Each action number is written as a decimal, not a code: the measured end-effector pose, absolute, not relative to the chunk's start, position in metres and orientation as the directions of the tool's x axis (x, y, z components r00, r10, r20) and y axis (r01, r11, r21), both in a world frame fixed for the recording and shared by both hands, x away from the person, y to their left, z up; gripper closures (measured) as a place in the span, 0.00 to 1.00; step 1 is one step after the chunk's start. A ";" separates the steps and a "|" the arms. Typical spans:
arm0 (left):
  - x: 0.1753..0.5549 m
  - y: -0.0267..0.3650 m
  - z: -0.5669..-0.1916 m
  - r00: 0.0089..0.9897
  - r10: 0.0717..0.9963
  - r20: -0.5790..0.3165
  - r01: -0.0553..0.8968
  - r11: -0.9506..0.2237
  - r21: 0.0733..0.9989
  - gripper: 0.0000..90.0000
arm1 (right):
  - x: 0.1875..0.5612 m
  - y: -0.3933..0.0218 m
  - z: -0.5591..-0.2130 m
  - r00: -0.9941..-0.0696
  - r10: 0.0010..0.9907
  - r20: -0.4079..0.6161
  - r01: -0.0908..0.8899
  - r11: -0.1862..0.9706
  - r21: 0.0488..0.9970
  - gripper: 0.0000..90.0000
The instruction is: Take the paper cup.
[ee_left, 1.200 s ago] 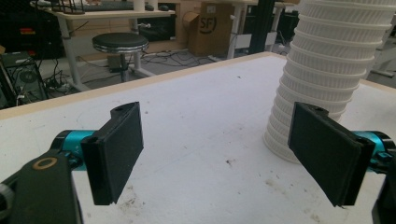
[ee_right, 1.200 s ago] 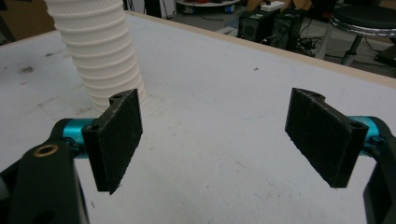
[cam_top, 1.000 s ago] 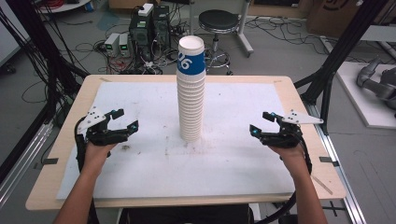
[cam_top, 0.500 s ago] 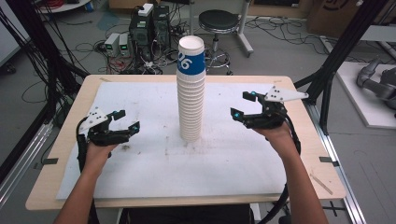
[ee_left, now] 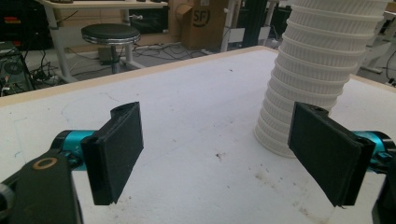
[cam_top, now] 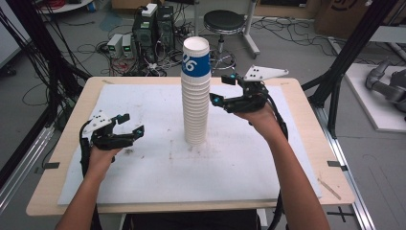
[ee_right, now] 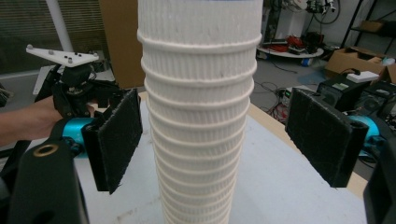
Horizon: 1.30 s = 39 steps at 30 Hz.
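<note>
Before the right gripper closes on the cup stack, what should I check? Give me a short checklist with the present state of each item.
1. Right gripper open: ok.
2. Cup stack centred between its jaws: ok in the right gripper view.
3. Jaws level with upper part of stack: ok.
4. Stack standing upright on the table: slightly leaning, ok.
5. Left gripper open and apart from stack: ok.
6. How many cups would lift: cannot tell.

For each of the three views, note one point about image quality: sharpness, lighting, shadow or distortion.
High view: even overhead light, soft overall, and the cup stack casts hardly any shadow on the white table top. Left gripper view: the near pads are fairly sharp, the background stool softer. Right gripper view: the close stack's ribs are crisp, the room behind is slightly blurred and bright.
</note>
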<state>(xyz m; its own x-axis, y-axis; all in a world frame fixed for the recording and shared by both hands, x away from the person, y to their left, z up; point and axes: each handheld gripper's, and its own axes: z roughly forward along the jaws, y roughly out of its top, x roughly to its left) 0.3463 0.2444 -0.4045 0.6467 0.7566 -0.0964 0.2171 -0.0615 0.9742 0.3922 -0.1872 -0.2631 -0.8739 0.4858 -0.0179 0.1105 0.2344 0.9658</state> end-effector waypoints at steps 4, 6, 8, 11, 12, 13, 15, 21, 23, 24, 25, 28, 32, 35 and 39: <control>0.347 0.245 -0.405 0.646 0.757 -0.098 0.220 -0.061 0.974 0.20 | 0.396 -0.179 -0.262 -0.879 0.477 -0.004 0.123 0.235 0.964 0.21; 0.347 0.245 -0.405 0.646 0.757 -0.101 0.224 -0.061 0.973 0.20 | 0.399 -0.171 -0.258 -0.888 0.460 0.001 0.124 0.236 0.964 0.21; 0.347 0.245 -0.405 0.644 0.759 -0.098 0.222 -0.063 0.973 0.20 | 0.402 -0.165 -0.258 -0.892 0.452 0.005 0.126 0.239 0.963 0.21; 0.347 0.245 -0.405 0.643 0.759 -0.101 0.224 -0.061 0.973 0.20 | 0.406 -0.159 -0.259 -0.893 0.450 0.004 0.128 0.246 0.961 0.21; 0.347 0.245 -0.405 0.643 0.759 -0.101 0.224 -0.061 0.973 0.20 | 0.408 -0.157 -0.260 -0.891 0.454 0.001 0.128 0.249 0.960 0.21; 0.347 0.245 -0.405 0.639 0.763 -0.097 0.219 -0.059 0.974 0.20 | 0.409 -0.155 -0.261 -0.892 0.452 0.003 0.129 0.247 0.960 0.20; 0.347 0.246 -0.405 0.635 0.766 -0.099 0.216 -0.054 0.975 0.20 | 0.412 -0.151 -0.262 -0.894 0.448 0.011 0.132 0.241 0.962 0.17; 0.346 0.248 -0.395 0.633 0.770 -0.084 0.189 -0.049 0.981 0.20 | 0.412 -0.144 -0.261 -0.886 0.464 -0.011 0.122 0.257 0.959 0.17; 0.347 0.249 -0.385 0.638 0.766 -0.078 0.171 -0.043 0.984 0.20 | 0.411 -0.145 -0.261 -0.887 0.462 -0.010 0.126 0.262 0.957 0.18; 0.348 0.249 -0.380 0.642 0.763 -0.077 0.168 -0.042 0.985 0.20 | 0.411 -0.145 -0.260 -0.888 0.460 -0.011 0.125 0.264 0.957 0.18; 0.348 0.250 -0.376 0.647 0.759 -0.071 0.159 -0.043 0.986 0.20 | 0.411 -0.146 -0.260 -0.887 0.462 -0.016 0.121 0.266 0.956 0.18; 0.351 0.249 -0.357 0.669 0.741 -0.060 0.138 -0.044 0.989 0.20 | 0.410 -0.146 -0.260 -0.888 0.460 -0.018 0.122 0.271 0.955 0.18; 0.356 0.245 -0.331 0.697 0.716 -0.038 0.114 -0.058 0.992 0.20 | 0.410 -0.147 -0.260 -0.888 0.458 -0.020 0.118 0.271 0.955 0.18; 0.364 0.237 -0.300 0.728 0.686 -0.018 0.082 -0.061 0.995 0.20 | 0.410 -0.148 -0.261 -0.890 0.455 -0.017 0.118 0.267 0.957 0.18; 0.371 0.225 -0.266 0.763 0.646 -0.006 0.054 -0.054 0.997 0.20 | 0.410 -0.147 -0.261 -0.891 0.454 -0.020 0.114 0.266 0.957 0.18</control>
